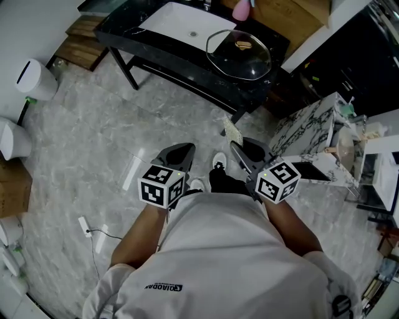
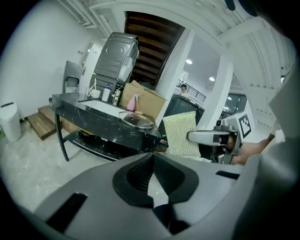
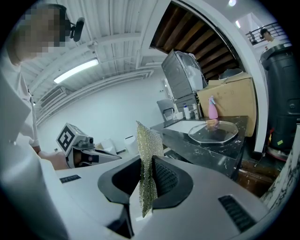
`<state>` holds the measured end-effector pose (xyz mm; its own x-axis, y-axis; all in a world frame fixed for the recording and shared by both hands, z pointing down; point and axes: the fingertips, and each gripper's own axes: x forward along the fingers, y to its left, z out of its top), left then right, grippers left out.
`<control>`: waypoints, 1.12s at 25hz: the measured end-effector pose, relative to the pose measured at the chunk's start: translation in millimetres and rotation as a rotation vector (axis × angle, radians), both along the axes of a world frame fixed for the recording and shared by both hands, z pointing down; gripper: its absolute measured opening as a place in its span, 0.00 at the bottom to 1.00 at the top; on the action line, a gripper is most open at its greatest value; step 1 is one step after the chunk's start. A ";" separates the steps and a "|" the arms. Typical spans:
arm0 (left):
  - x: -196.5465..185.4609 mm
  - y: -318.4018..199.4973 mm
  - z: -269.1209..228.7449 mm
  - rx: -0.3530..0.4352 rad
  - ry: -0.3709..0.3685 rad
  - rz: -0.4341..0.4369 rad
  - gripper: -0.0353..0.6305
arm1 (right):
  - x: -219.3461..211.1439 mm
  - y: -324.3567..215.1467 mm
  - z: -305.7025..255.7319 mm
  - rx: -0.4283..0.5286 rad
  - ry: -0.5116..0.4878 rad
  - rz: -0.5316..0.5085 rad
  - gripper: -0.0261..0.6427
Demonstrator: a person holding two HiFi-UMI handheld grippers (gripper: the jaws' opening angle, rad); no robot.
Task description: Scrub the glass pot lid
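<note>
Glass pot lid (image 1: pixel 239 55): flat on black desk (image 1: pixel 181 65), twelve o'clock and well apart from both grippers; right gripper (image 1: pixel 240 156) nearer, fingers clamped on upright scouring pad (image 1: pixel 232 129); left gripper (image 1: pixel 177 156) fingers closed, empty.

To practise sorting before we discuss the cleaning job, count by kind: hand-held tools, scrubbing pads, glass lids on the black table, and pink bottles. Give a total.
Tools: 2, the left tool and the right tool
Scrubbing pad: 1
Glass lid: 1
Pink bottle: 1
Total: 5
</note>
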<state>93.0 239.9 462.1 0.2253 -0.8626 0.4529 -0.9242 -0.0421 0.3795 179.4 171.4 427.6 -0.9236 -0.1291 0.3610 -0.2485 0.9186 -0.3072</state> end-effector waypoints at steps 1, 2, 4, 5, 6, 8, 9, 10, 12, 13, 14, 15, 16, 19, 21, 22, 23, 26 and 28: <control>-2.7 1.0 -0.4 0.005 0.044 -0.018 0.07 | -2.8 -0.9 0.5 -0.002 -0.001 -0.002 0.16; -6.2 2.1 0.0 0.008 0.083 -0.039 0.07 | -5.8 -2.3 1.3 -0.005 -0.002 -0.004 0.16; -15.3 3.3 3.5 0.001 0.112 -0.073 0.07 | -12.5 -6.9 2.3 -0.011 -0.011 -0.004 0.16; -19.8 3.2 5.7 -0.005 0.102 -0.082 0.07 | -15.9 -9.7 2.3 -0.015 -0.018 -0.002 0.16; -23.5 2.5 7.1 -0.011 0.088 -0.087 0.07 | -18.9 -12.7 2.0 -0.018 -0.025 0.001 0.16; -28.7 -1.0 6.0 -0.016 0.064 -0.085 0.07 | -23.8 -18.8 1.5 -0.023 -0.036 0.003 0.16; -30.9 -3.8 4.3 -0.015 0.051 -0.081 0.07 | -26.2 -22.8 1.5 -0.024 -0.040 0.004 0.16; -33.3 -7.2 2.6 -0.013 0.034 -0.076 0.07 | -28.8 -27.7 1.9 -0.027 -0.045 0.008 0.16; -38.7 -15.2 1.6 -0.015 -0.009 -0.062 0.07 | -34.7 -38.8 3.7 -0.034 -0.057 0.020 0.16; -41.3 -20.1 2.5 -0.017 -0.029 -0.053 0.07 | -37.7 -44.7 4.6 -0.037 -0.063 0.027 0.16; -43.6 -26.0 3.7 -0.018 -0.043 -0.043 0.07 | -40.4 -51.0 5.3 -0.040 -0.069 0.035 0.16; -45.2 -33.1 4.9 -0.018 -0.052 -0.031 0.07 | -42.3 -57.8 5.8 -0.041 -0.074 0.042 0.16; -46.3 -41.4 5.5 -0.016 -0.057 -0.020 0.07 | -43.7 -65.4 6.1 -0.040 -0.079 0.050 0.16; -48.9 -72.6 3.9 -0.002 -0.077 0.019 0.07 | -46.4 -92.8 7.3 -0.036 -0.093 0.078 0.16; -51.7 -96.5 1.9 0.008 -0.098 0.046 0.07 | -49.0 -114.3 10.2 -0.032 -0.096 0.100 0.16; -53.6 -109.0 0.5 0.012 -0.108 0.060 0.07 | -50.8 -126.0 11.4 -0.031 -0.098 0.113 0.16; -55.9 -121.8 -1.4 0.015 -0.115 0.073 0.07 | -53.1 -138.2 11.6 -0.031 -0.100 0.126 0.16; -65.4 -160.3 -8.3 0.017 -0.131 0.106 0.07 | -61.4 -173.2 8.4 -0.032 -0.108 0.157 0.16; -72.7 -186.4 -12.6 0.018 -0.133 0.116 0.07 | -66.8 -195.0 7.2 -0.031 -0.102 0.167 0.16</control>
<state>20.3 53.5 449.5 0.2632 -0.8425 0.4701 -0.9547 -0.1573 0.2527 112.5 -23.5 434.8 -0.9223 -0.2737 0.2728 -0.3626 0.8570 -0.3662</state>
